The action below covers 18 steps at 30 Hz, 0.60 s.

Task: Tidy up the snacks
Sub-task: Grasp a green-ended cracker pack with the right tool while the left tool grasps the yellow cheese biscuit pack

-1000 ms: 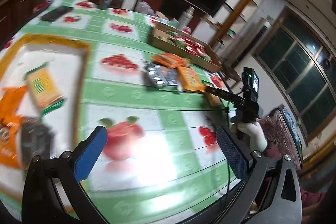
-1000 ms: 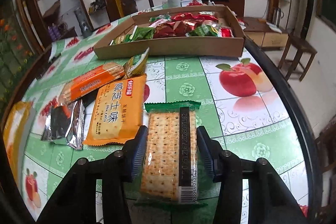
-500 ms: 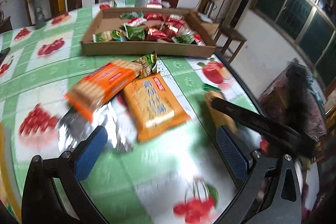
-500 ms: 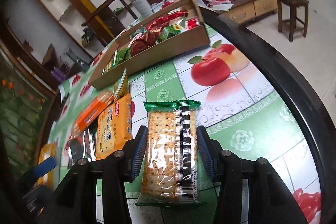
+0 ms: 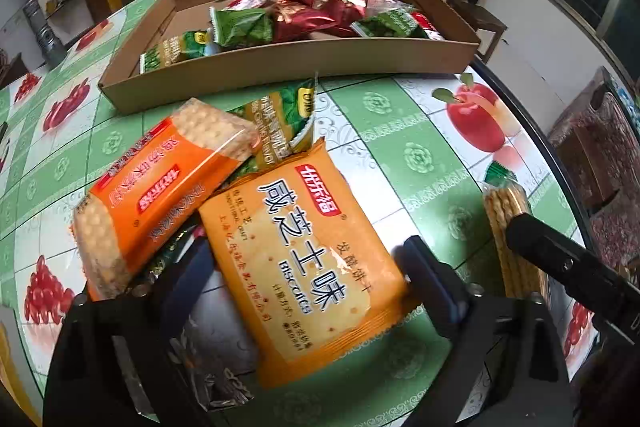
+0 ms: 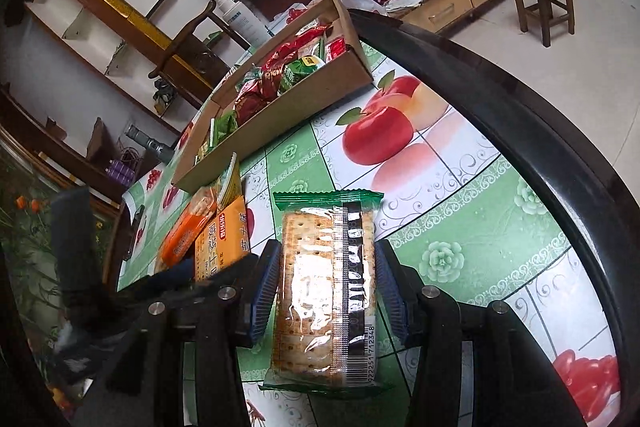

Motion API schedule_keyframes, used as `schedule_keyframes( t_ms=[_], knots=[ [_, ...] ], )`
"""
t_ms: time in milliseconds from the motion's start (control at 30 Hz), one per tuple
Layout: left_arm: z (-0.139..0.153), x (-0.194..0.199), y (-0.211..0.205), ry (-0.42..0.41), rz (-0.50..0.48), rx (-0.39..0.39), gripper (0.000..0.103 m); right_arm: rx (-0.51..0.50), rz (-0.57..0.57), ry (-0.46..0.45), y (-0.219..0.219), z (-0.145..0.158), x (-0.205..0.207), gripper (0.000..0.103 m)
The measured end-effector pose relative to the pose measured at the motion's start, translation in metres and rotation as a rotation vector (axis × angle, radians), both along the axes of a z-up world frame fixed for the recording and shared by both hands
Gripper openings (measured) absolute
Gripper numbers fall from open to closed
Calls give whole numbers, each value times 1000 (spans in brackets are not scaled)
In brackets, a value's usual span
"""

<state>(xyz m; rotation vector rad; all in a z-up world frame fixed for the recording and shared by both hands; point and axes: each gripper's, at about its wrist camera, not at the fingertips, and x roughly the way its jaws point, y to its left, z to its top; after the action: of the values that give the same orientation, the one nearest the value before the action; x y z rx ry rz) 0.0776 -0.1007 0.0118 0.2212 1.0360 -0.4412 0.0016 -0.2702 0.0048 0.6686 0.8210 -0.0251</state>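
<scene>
Both tools engaged at the snack pile on the fruit-patterned surface (image 5: 420,131).

Left tool (image 5: 304,267), lower centre of its frame, is closing around the flat orange biscuit packet (image 5: 304,255); the pads do not yet visibly press it. Right tool (image 6: 326,291), lower centre of its frame, grips the green-edged cracker pack (image 6: 326,287) by its long sides. The long orange cracker pack (image 5: 160,203) lies at centre left; the cardboard tray (image 5: 288,67) of small packets sits above.

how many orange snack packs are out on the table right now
2: an orange cracker sleeve lying on the pile, and a flat orange biscuit pack between the closing left tongs. Others may hide underneath.
</scene>
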Motion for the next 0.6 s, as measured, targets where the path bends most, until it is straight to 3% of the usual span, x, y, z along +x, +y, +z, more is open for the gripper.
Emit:
schedule_keyframes(
  t_ms=[33, 67, 367, 600],
  knots=[
    [3, -1, 3, -8, -6, -27, 72, -10, 1, 1, 2, 0, 1, 49],
    [5, -2, 7, 0, -9, -61, 69, -18, 1, 1, 3, 1, 1, 49],
    [26, -37, 33, -10, -14, -166, 69, -68, 15, -15, 12, 4, 3, 49],
    [45, -82, 84, 27, 27, -342, 69, -124, 25, -42, 21, 7, 3, 49]
  ],
)
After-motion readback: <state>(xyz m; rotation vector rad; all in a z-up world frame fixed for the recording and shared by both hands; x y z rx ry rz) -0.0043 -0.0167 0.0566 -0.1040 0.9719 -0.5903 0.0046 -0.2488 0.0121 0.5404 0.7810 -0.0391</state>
